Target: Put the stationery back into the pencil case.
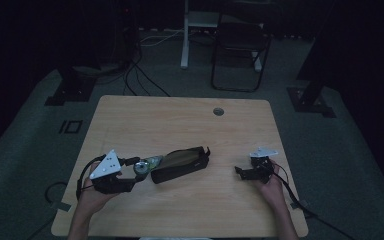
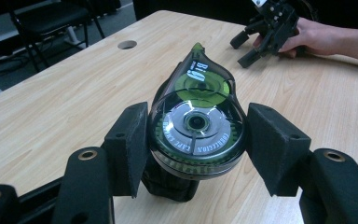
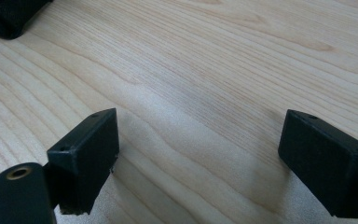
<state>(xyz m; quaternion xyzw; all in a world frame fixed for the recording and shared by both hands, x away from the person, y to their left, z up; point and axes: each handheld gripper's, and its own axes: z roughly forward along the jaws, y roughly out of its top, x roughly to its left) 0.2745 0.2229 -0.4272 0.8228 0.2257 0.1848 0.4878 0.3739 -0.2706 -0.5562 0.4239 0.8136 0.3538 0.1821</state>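
Holding a correction tape dispenser [image 2: 196,126] between its pads at the black pouch's [image 1: 181,165] left mouth, likely for inserting or extracting, left hand-held gripper [image 1: 135,172] works while right hand-held gripper [image 1: 244,172] rests spread on the counter [image 1: 180,120].

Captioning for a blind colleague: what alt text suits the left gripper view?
A green correction tape dispenser sits between the left gripper's black jaws over a dark pouch on a wooden table. Beyond, a hand holds the right gripper.

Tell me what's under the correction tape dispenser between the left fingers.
Under the correction tape dispenser sits a black pouch, its dark end visible just below the dispenser. The left gripper brackets the dispenser. What the pouch holds is hidden.
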